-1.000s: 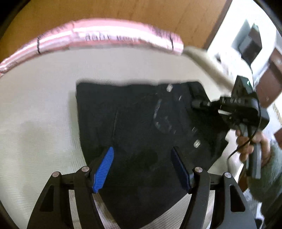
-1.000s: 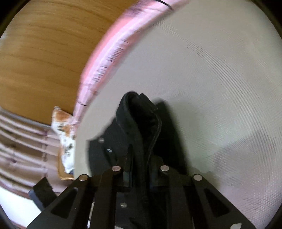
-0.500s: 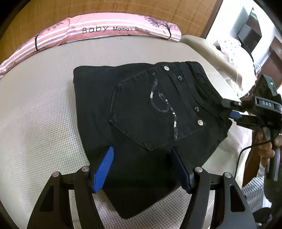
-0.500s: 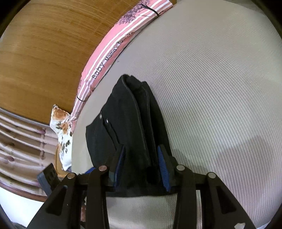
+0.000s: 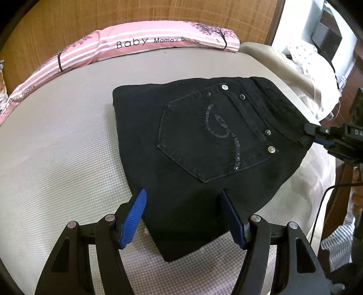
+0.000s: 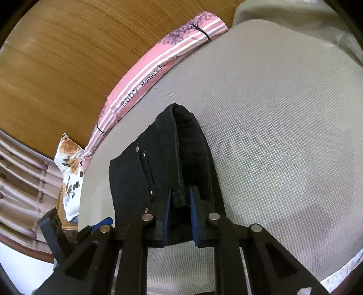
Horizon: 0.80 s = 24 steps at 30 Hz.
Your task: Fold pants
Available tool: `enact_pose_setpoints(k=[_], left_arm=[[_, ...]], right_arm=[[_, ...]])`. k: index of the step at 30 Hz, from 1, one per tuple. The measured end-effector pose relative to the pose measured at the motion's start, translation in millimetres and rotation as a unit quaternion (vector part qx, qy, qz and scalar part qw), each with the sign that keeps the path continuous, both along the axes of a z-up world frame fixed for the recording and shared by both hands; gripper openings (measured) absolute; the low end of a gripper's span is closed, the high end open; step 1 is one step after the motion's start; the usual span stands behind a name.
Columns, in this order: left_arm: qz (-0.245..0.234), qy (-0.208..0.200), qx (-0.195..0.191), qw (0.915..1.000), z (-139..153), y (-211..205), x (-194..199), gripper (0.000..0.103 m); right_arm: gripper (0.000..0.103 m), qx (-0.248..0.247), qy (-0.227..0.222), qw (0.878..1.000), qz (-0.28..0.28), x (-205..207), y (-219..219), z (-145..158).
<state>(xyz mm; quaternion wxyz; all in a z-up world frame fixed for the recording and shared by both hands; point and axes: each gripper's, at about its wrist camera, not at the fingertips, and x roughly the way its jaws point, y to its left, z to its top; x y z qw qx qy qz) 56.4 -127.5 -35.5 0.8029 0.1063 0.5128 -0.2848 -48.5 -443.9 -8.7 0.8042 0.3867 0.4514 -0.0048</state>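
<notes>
The black pants [image 5: 204, 145] lie folded on the grey mattress [image 5: 56, 158], back pocket with a sequin swirl facing up. My left gripper [image 5: 183, 199] is open, its blue fingers spread over the near folded edge, holding nothing. My right gripper [image 6: 180, 197] is shut on the waistband corner of the pants [image 6: 163, 163]. It also shows in the left wrist view [image 5: 317, 136] at the right edge of the pants.
A pink striped pillow [image 5: 136, 43] lies along the far edge of the mattress against a wooden headboard [image 5: 158, 13]. A floral cushion [image 6: 70, 163] sits beyond the mattress. Beige bedding [image 5: 295, 74] lies at the right.
The right gripper let go, opened and backed off to the waistband edge, then closed on the waistband corner. The pants settled flat. The left gripper stayed open in place.
</notes>
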Motion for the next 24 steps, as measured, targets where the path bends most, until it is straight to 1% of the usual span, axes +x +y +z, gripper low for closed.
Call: enact_pose_setpoints(k=[1, 4, 6, 12, 16, 18, 19, 21, 22, 24], left_arm=[[-0.002, 0.001, 0.002, 1.0, -1, 0, -1, 0.068], [-0.005, 0.011, 0.022, 0.9997, -12, -1, -3, 0.068], [-0.006, 0.008, 0.025, 0.9997, -16, -1, -5, 0.068], [-0.005, 0.006, 0.028, 0.9996, -18, -1, -5, 0.069], [-0.001, 0.002, 0.029, 0.9996, -18, 0, -7, 0.07], [0.003, 0.002, 0.028, 0.9996, -18, 1, -7, 0.072], [0.004, 0.003, 0.028, 0.9996, -18, 1, -7, 0.072], [0.007, 0.003, 0.024, 0.9997, -18, 2, -6, 0.072], [0.009, 0.003, 0.022, 0.9997, -17, 3, -6, 0.072], [0.01, 0.001, 0.022, 0.9997, -14, 3, -5, 0.072]], right_arm=[[0.014, -0.006, 0.003, 1.0, 0.0, -1, 1, -1], [0.013, -0.021, 0.028, 0.999, 0.001, 0, 2, -16], [0.013, -0.026, 0.034, 0.999, 0.003, 2, 3, -23], [0.014, -0.027, 0.036, 0.999, 0.005, 3, 3, -24], [0.016, -0.016, 0.036, 0.999, -0.004, 1, 2, -26], [0.018, -0.013, 0.036, 0.999, -0.006, 1, 1, -25], [0.023, -0.013, 0.037, 0.999, -0.007, 1, 2, -24], [0.026, -0.016, 0.036, 0.999, -0.005, 1, 2, -22], [0.031, -0.019, 0.037, 0.999, -0.003, 1, 1, -19], [0.032, -0.025, 0.036, 0.999, -0.007, 0, -1, -14]])
